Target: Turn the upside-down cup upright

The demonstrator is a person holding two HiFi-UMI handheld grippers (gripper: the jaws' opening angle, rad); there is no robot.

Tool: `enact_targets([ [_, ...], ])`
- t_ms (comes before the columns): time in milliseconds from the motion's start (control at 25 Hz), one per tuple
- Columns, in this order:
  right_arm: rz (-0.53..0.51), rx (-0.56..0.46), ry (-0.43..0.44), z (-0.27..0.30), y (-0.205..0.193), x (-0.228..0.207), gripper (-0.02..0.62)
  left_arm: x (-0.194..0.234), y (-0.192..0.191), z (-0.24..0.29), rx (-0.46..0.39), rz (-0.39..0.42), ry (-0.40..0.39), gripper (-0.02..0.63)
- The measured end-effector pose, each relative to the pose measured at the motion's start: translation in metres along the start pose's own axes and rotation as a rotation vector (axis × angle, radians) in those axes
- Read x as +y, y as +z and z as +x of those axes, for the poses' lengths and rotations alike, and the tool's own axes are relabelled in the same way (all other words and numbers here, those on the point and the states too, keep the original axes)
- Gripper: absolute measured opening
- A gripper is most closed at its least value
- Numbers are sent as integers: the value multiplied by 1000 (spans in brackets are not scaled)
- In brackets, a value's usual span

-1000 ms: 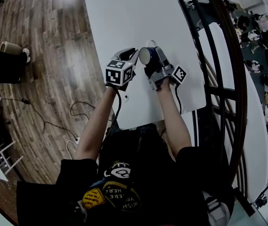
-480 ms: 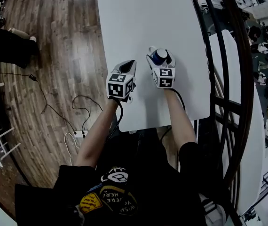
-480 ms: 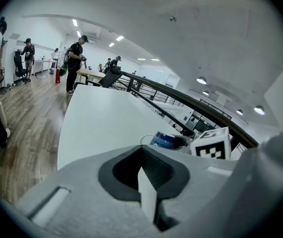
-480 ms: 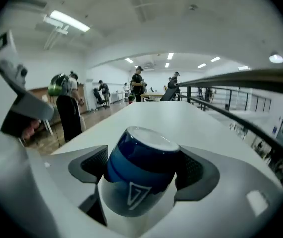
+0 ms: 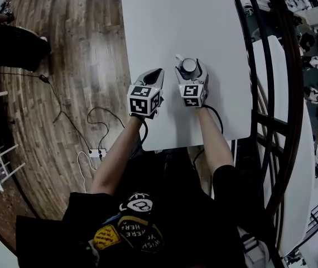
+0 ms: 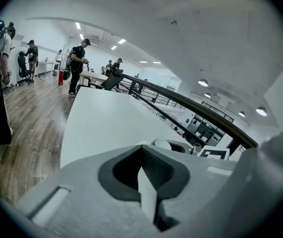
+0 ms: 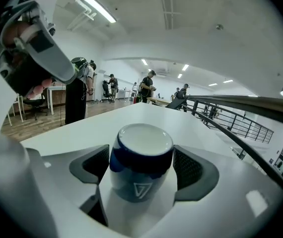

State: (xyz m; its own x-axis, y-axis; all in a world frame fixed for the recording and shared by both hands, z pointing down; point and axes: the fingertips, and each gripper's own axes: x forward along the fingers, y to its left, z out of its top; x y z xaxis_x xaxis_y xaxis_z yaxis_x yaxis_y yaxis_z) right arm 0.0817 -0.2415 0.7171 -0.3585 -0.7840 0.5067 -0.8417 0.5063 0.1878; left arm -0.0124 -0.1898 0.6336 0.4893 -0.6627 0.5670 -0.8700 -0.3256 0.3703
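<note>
Right gripper (image 5: 189, 67) closing wide on blue-and-white cup (image 7: 141, 165), pads against its sides. Cup upright on white table (image 5: 176, 15), outlined triangle logo facing the camera. Left gripper (image 5: 157, 72) just beside, jaws pressed together on nothing. Upside-down "WISH YOU WERE HERE" on black shirt (image 5: 142, 236).

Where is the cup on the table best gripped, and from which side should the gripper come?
Grip the cup across its round wall at the dark blue band, coming from the person's side. Its handle seems to point away, which leaves both flanks free. The right gripper stands so now, its jaws closing on it.
</note>
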Motion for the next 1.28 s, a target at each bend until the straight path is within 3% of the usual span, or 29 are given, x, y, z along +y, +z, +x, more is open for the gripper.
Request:
enact_targets([
  [200,48,-9,10,-28,-2,-1,399,-6,-4,-10,-3,12,-2,5],
  [360,143,-50,-8,-71,5,-15,397,-28,-6,-21,-13,34,-16,5],
  [600,346,-59,26,-143,22,0,279,-62,-17,-43,-33,55,-51,5],
  [800,493,-23,57,-191,25,19,195,-100,-21,-64,-55,160,-76,5],
  [920,566,-34,51,-218,32,35,137,-117,-28,-88,-54,180,-112,5],
  [1280,612,-93,28,-263,67,82,78,-114,-28,-153,-106,211,-172,5],
])
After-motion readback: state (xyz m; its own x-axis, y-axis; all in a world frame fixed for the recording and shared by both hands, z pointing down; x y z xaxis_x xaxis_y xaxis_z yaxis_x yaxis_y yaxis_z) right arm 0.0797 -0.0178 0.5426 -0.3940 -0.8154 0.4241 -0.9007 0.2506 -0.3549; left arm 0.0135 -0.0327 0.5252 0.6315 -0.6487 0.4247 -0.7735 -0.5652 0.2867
